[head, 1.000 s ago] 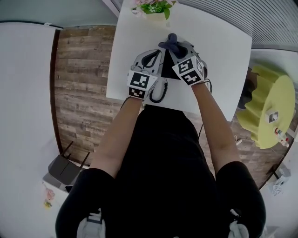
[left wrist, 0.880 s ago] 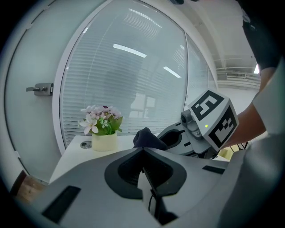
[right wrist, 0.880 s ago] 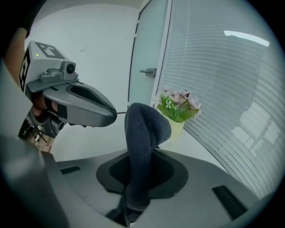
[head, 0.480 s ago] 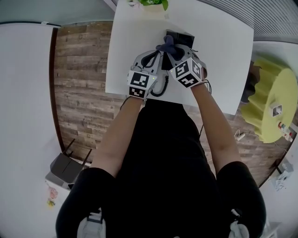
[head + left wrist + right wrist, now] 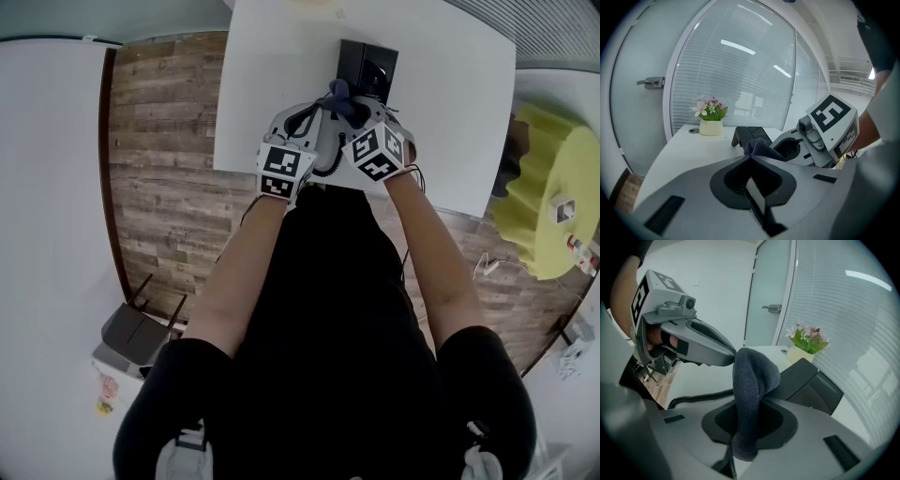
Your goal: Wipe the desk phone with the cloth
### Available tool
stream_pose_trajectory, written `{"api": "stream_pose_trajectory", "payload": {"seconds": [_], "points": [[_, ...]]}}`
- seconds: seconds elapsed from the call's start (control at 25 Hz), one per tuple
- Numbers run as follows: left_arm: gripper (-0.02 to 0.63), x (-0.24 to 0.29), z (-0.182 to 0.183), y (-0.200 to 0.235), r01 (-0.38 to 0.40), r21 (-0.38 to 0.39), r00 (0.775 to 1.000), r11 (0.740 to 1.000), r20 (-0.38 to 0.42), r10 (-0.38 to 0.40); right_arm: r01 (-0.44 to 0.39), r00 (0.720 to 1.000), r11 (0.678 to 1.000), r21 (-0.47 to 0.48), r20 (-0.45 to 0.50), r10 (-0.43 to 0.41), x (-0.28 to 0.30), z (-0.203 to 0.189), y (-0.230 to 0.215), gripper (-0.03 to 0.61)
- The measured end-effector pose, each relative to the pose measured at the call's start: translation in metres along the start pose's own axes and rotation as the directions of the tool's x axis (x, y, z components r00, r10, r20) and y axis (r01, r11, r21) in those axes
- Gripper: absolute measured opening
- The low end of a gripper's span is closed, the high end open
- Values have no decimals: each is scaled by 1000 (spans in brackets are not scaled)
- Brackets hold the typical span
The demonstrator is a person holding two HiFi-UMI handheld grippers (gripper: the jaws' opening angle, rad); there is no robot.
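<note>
Two hand-held grippers worked side by side at the near edge of the white surface (image 5: 281,66). The left hand-held gripper (image 5: 750,158) had its jaws pressed together with nothing visible between them, and its tip sat just beside the cloth. The right hand-held gripper (image 5: 749,401) was pinching the dark blue cloth (image 5: 752,380), which stood up out of its jaws in a folded hump and leaned toward the phone.

Just beyond the jaws, a coiled cord (image 5: 701,397) lay on the surface under the left gripper. Past it stood the black desk phone (image 5: 808,383), its sloped face turned toward the person. From the head view the cloth appeared to be at the phone's near edge, though actual contact could not be confirmed. Farther back, a small pot of flowers (image 5: 711,125) sat near the far end of the surface.

As a judgement, the cloth was in hand and brought up to the phone, so wiping was at most begun at the near end. The phone's upper face and far side seemingly remained to be covered, and no frame showed which parts were already clean.
</note>
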State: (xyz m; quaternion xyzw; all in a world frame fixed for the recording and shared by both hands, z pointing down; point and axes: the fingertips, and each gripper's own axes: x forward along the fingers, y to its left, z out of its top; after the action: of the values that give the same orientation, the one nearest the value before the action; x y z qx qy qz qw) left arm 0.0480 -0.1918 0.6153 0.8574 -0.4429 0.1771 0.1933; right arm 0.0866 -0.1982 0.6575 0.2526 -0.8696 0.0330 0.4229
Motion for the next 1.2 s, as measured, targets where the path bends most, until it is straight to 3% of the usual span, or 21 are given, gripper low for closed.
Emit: {"api": "stream_pose_trajectory", "payload": {"seconds": [0.36, 0.64, 0.84, 1.08, 1.2], "points": [[9, -22, -2, -8, 5, 16, 1000, 1000, 14, -5, -53, 997, 998, 25, -56, 54, -1, -24, 39, 86], [9, -52, 48, -17, 36, 89, 994, 995, 100, -45, 23, 992, 981, 191, 118, -46, -60, 13, 16, 86], [9, -80, 95, -40, 91, 201, 979, 975, 163, -125, 79, 956, 964, 253, 256, -145, -137, 55, 3, 86], [9, -113, 140, -69, 148, 272, 952, 951, 222, -212, 167, 901, 953, 252, 354, -251, -214, 88, 0, 86], [9, -129, 153, -86, 186, 295, 938, 937, 229, -258, 169, 872, 950, 264, 409, -269, -245, 99, 3, 86]]}}
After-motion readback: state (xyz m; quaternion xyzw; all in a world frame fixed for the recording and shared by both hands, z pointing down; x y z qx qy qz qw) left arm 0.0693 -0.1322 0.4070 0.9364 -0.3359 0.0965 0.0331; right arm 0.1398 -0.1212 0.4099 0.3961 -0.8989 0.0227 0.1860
